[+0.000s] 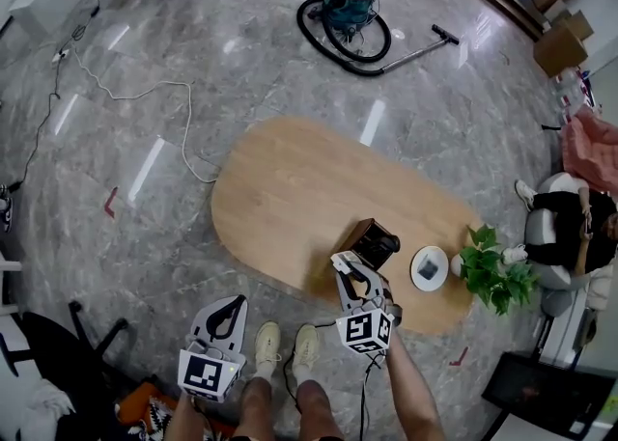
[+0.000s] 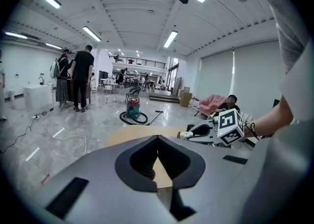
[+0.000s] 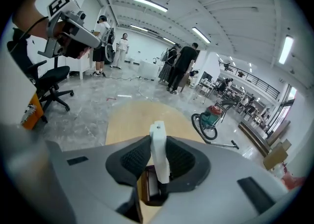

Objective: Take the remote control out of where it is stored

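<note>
Right claw (image 3: 158, 142) tilted down, gripping remote (image 3: 160, 155)

The left gripper (image 2: 157, 138) is keeping its jaws together, tips meeting, with nothing between them, and a wooden table (image 2: 128, 136) is showing beyond them. At the right, the right gripper (image 2: 192, 133) is gripping a white remote control (image 2: 185, 134) over the table. Farther off, a vacuum cleaner (image 2: 133, 109) is sitting on the grey floor (image 2: 59, 130), two people (image 2: 74, 78) are standing at the left, and another person (image 2: 230, 103) is sitting at the right
</note>
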Demonstrator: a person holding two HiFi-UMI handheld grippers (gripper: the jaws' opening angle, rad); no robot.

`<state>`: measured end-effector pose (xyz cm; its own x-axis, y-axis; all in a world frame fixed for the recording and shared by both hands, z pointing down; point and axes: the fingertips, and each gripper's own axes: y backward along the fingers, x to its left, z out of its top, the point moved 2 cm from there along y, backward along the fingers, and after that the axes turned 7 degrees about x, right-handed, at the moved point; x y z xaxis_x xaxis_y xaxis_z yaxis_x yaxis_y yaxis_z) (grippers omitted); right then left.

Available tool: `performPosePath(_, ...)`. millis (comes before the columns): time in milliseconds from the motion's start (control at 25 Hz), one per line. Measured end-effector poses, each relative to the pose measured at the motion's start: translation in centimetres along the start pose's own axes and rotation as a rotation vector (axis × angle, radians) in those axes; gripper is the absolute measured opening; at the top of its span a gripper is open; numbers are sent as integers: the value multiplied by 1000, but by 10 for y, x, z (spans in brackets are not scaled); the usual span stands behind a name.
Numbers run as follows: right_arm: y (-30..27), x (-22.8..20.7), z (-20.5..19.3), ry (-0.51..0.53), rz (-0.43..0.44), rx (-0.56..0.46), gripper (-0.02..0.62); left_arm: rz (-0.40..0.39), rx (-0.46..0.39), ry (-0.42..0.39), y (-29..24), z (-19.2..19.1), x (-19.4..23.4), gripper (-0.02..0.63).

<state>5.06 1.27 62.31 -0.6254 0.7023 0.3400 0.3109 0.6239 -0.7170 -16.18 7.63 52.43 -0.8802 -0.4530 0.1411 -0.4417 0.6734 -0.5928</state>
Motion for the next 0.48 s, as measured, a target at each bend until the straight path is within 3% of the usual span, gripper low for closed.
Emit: performPosePath(480, -3, -6, 76, 72, 19, -70, 103, 45, -60, 1, 37, 24, 25, 6)
